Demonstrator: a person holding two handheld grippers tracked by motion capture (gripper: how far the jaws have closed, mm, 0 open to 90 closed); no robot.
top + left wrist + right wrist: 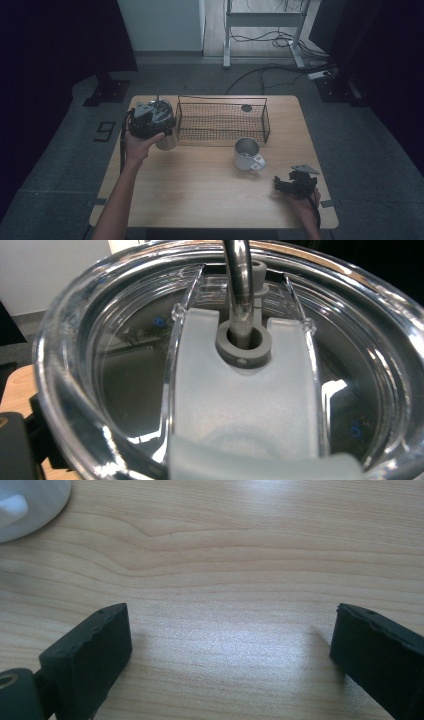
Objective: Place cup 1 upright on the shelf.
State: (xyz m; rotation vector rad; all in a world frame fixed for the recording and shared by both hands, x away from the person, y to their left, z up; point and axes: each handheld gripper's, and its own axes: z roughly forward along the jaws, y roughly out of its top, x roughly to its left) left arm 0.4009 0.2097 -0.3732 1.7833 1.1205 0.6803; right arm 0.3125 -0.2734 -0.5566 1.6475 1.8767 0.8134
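Left gripper [151, 120] sits directly over a steel tumbler [166, 141] at the table's [200, 195] far left, just beside the left end of the wire basket [222, 121]. Its own camera looks straight down on the tumbler's clear lid [125, 365], frosted slider [245, 410] and metal straw [239, 285]. Whether its jaws grip the tumbler, cannot tell. A small dark disc [246, 108] lies inside the basket, far right corner. White mug [247, 155] stands in front of the basket, right of centre. Right gripper [295, 184] rests low on the table near the right front edge, jaws wide apart over bare wood, nothing between them; mug edge [25, 505] nearby.
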